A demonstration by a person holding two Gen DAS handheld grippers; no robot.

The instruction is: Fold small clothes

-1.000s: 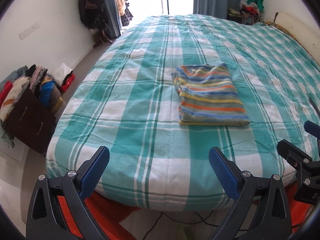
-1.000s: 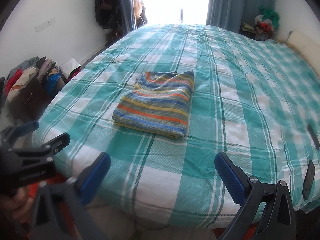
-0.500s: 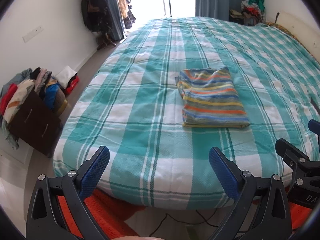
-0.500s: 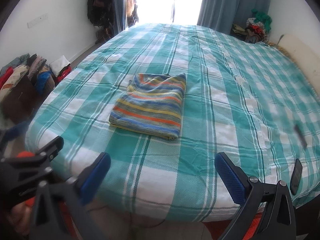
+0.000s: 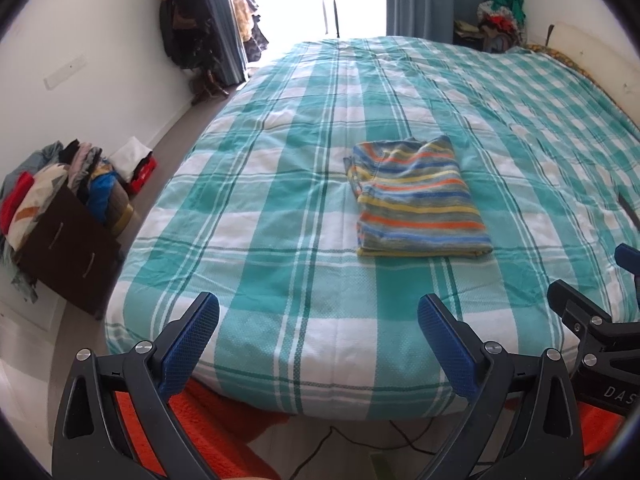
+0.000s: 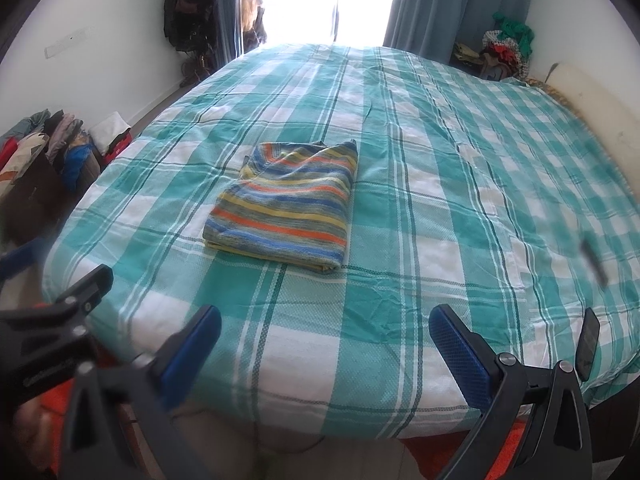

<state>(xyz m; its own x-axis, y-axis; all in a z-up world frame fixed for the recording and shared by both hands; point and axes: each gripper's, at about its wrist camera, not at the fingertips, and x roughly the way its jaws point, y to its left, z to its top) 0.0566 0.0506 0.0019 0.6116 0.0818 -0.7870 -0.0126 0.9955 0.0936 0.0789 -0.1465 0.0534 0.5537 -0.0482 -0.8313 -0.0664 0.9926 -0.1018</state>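
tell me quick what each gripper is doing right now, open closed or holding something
Left gripper: open, holding nothing, short of the striped garment.
Right gripper: open, holding nothing.

Teal plaid bedspread (image 5: 280, 216), blue curtain (image 6: 452, 4), brown drawer box (image 5: 68, 252) heaped with clothes.

Right view: my left gripper (image 6: 48, 320) motion-blurred, cut by left edge. Dark object (image 6: 594, 260) on bedspread (image 6: 400, 320) smeared, cannot identify. Window (image 6: 312, 0) blown out. Left view: my right gripper (image 5: 600, 320) cut by right edge, fingertips unseen.
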